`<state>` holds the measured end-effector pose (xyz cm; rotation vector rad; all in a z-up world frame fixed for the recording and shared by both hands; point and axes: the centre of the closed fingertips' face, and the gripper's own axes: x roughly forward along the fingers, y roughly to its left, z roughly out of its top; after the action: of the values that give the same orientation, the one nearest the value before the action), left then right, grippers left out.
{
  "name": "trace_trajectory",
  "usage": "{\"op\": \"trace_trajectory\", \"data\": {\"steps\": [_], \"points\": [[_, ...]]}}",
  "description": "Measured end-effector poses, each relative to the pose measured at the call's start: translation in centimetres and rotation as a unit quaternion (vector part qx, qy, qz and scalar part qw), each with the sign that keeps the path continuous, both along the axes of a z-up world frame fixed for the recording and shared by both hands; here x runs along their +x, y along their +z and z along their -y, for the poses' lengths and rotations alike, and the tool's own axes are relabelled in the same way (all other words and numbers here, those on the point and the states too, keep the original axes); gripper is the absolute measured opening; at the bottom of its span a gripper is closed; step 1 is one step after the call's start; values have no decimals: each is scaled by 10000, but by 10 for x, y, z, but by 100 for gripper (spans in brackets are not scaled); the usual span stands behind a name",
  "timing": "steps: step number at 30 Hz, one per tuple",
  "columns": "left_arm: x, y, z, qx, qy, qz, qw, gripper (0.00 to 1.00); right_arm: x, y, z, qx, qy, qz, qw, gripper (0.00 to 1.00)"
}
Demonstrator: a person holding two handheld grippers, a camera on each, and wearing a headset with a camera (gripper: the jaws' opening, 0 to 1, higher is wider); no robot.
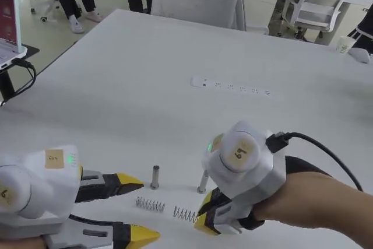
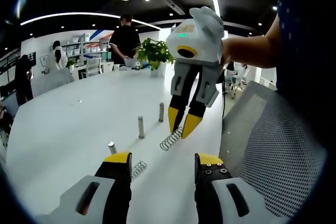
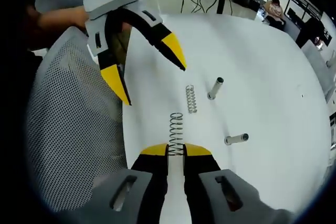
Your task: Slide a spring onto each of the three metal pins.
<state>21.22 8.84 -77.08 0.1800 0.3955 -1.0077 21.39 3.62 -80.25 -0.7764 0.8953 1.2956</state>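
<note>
the right gripper [image 3: 176, 150] is gripping one end of a thin coiled steel wire spring [image 3: 176, 129], its yellow-tipped jaws clenched on it, and the rest of the coil is sticking out ahead of them, low over the white tabletop [image 1: 175, 56]. the left gripper [image 1: 137, 208] is hovering close by with its jaws spread wide, grasping nothing. a second loose coil spring [image 1: 150, 204] is lying flat between the two grippers. three short grey metal pins [image 2: 140, 127] are standing upright on the tabletop just beyond the springs.
</note>
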Motion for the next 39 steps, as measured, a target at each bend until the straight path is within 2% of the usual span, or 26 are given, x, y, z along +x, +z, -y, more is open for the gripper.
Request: {"op": "trace_trajectory", "data": {"steps": [7,14,21,25,28,34,39], "points": [[-5,1,11,52,-238,45,9997,35,-11,12,-12,64,313,7,9995,8],[-11,-4,18,149,-522,45,9985,28,-19,15,-14,38,647,5,9979,8],[-16,-3,25,148,-714,107,9973,18,-26,18,-16,65,966,39,9953,8],[-18,-3,27,156,-808,133,9965,12,-28,19,-16,64,1018,6,9948,8],[-19,-5,28,249,-878,162,9957,7,-28,20,-16,42,1049,25,9945,8],[-20,-6,28,315,-908,255,9950,4,-28,24,-16,54,1049,3,9945,8],[-18,-1,28,253,-900,341,9950,4,-27,35,-17,162,1039,4,9945,8]]}}
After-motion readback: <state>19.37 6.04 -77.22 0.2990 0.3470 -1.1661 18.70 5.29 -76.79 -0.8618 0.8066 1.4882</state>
